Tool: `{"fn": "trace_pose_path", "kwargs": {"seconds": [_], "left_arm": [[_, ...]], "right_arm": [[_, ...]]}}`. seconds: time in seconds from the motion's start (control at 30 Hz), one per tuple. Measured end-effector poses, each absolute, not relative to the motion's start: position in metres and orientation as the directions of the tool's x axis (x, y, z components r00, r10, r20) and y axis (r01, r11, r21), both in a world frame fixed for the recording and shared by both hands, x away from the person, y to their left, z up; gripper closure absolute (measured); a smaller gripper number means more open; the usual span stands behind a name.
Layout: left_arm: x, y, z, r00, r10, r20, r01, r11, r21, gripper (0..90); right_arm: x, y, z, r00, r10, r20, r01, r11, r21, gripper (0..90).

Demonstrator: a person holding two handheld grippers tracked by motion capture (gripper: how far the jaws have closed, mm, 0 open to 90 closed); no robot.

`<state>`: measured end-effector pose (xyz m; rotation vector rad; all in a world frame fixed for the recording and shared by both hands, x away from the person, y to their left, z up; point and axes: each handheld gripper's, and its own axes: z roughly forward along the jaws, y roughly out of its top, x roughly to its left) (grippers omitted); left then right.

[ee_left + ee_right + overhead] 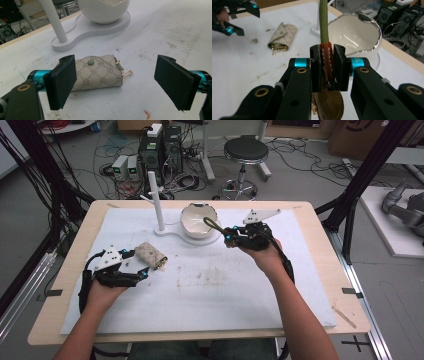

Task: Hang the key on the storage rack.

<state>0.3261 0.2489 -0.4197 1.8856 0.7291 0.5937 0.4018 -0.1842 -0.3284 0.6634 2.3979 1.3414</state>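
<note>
Right tool (329, 65), jaws clamped on a brown leather tab with olive cord (323, 22), holds it raised beside the white bowl (199, 220), seemingly to hang it. Left tool (120, 82) stands wide open and empty around the patterned pouch (98, 73) lying on the surface (240, 285), ready to steady it

The beige pouch (98, 72) is showing a repeated pattern of small round monogram marks, but the letters inside them are too small and blurred to read. No other text, label, brand or number is showing legibly anywhere.
</note>
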Motion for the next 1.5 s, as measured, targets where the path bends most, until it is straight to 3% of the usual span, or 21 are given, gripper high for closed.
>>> {"fn": "trace_pose_path", "kwargs": {"seconds": [0.9, 1.5], "left_arm": [[0.327, 0.253, -0.418, 0.692, 0.715, 0.094, 0.215, -0.329, 0.920, 17.9], [0.329, 0.254, -0.419, 0.693, 0.716, 0.088, 0.219, -0.325, 0.920, 17.9]], "right_arm": [[0.465, -0.074, -0.265, -0.907, 0.415, -0.070, 0.140, 0.455, 0.879, 78.5], [0.475, -0.023, -0.262, -0.923, 0.375, -0.081, 0.120, 0.481, 0.868, 78.4]]}}
